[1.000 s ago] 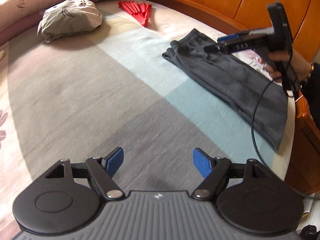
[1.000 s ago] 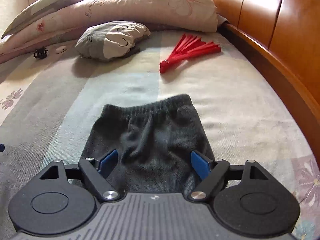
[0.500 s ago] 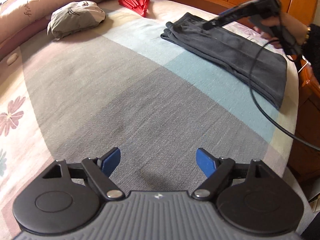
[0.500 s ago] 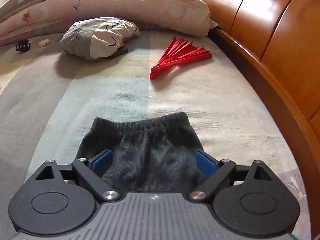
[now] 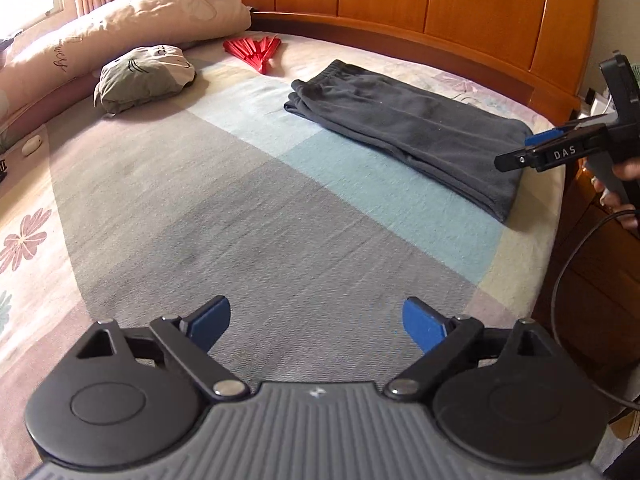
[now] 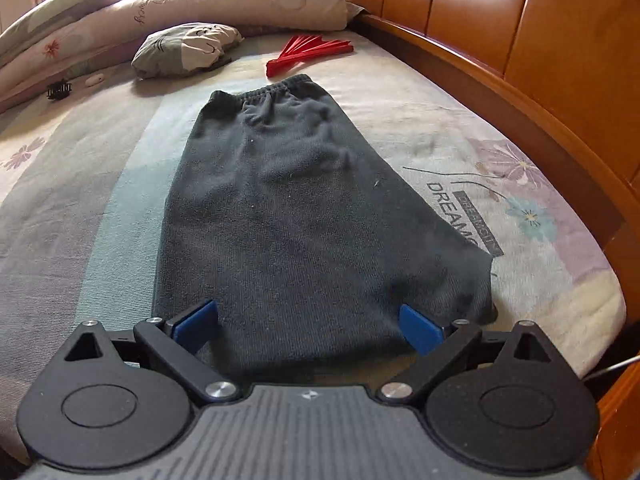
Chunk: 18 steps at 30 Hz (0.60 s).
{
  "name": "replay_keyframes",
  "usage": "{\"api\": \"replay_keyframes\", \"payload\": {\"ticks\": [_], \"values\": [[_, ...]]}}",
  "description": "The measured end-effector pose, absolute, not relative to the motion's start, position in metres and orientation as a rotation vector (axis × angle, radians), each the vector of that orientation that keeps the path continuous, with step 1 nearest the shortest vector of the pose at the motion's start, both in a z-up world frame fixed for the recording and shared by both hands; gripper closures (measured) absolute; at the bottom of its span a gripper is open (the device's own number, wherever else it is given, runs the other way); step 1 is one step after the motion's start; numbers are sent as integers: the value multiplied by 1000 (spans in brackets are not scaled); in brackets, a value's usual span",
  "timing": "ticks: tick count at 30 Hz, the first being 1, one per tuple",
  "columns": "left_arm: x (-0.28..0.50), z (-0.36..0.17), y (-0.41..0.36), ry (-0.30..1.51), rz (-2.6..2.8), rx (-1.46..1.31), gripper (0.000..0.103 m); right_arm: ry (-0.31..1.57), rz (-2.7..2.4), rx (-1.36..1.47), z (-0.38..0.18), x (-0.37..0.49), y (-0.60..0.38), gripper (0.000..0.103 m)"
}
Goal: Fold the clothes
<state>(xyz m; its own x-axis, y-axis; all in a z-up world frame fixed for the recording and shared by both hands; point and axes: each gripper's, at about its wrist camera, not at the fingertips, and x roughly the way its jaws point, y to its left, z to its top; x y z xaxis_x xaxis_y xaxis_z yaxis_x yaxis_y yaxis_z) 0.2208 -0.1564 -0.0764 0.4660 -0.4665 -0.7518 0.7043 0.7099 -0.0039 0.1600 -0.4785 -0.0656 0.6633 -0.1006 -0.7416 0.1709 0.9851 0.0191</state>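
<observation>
Hovering wide open after its jaws just spread, right gripper (image 6: pixel 308 322) holds nothing, poised over near hem of dark pants (image 6: pixel 288 216). Left gripper (image 5: pixel 316 324), jaws likewise just opened, empty over bare bedsheet (image 5: pixel 240 220). Judgement: pinch both hem layers square, carry toward waistband. Wooden footboard (image 6: pixel 520 92) crowds one side; sheet opposite is free.

Ahead of left gripper (image 5: pixel 316 322): bare bedsheet (image 5: pixel 248 216), open passage.
Far ahead-left: cushion (image 5: pixel 144 78), red fan (image 5: pixel 256 50) (near the pillows).
Right of right gripper (image 6: pixel 308 324): wooden bed frame (image 6: pixel 520 92) blocks.
</observation>
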Motion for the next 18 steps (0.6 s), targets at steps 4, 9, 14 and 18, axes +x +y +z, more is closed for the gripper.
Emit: {"api": "replay_keyframes", "payload": {"ticks": [4, 9, 14, 18], "values": [[206, -75, -165, 796, -735, 308, 8, 767, -175, 206, -46, 147, -474, 2], [194, -68, -166, 805, -709, 287, 8, 758, -105, 247, -42, 150, -454, 1], [186, -58, -154, 786, -682, 205, 8, 817, -68, 292, -58, 157, -439, 1], [183, -52, -147, 766, -658, 184, 8, 851, -88, 315, -64, 158, -434, 1]]}}
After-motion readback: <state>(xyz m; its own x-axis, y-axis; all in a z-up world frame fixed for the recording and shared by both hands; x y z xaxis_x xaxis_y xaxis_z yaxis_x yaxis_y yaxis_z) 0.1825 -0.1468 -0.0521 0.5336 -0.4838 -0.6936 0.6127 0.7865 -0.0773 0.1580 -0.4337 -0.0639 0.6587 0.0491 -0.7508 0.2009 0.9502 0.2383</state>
